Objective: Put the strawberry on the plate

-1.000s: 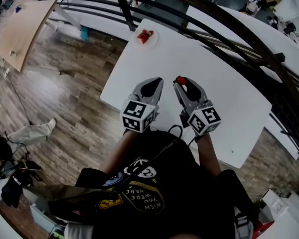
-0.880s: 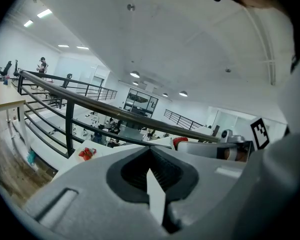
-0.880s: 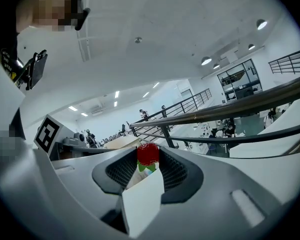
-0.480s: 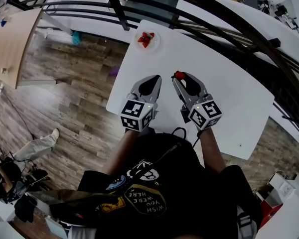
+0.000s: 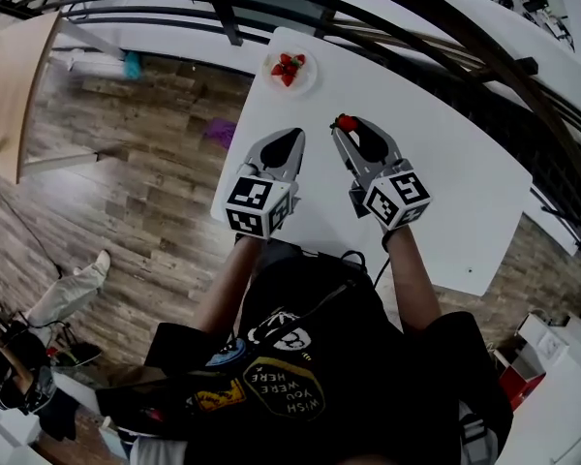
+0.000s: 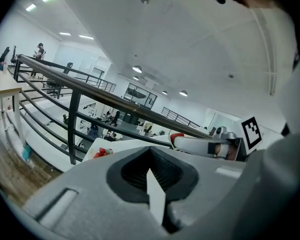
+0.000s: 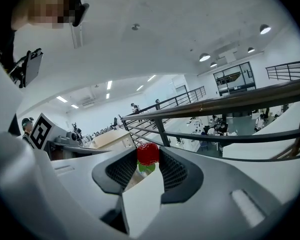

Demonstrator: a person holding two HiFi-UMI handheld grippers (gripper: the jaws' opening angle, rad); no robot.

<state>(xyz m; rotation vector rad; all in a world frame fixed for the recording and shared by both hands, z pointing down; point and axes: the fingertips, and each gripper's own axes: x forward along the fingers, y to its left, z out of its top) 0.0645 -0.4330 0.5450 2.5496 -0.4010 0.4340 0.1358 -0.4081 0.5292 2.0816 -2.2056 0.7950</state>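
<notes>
A red strawberry (image 5: 346, 122) with a green cap is pinched at the tips of my right gripper (image 5: 350, 128), above the white table (image 5: 445, 192). In the right gripper view the strawberry (image 7: 148, 154) sits between the ribbed pads (image 7: 172, 171) of that gripper (image 7: 148, 160). The small white plate (image 5: 305, 78), which holds other strawberries (image 5: 288, 66), stands at the table's far left corner, beyond both grippers. My left gripper (image 5: 291, 135) hovers beside the right one, shut and with nothing in it. Its own view shows the plate (image 6: 96, 156) ahead to the left.
A dark metal railing (image 5: 416, 42) runs just past the table's far edge, close behind the plate. The table's left edge (image 5: 234, 148) drops to a wooden floor (image 5: 126, 163). Another long white table (image 5: 155, 17) lies beyond the railing.
Both grippers have moved forward over the table toward the plate. The right gripper still carries the strawberry, and the gap between it and the plate is smaller.
</notes>
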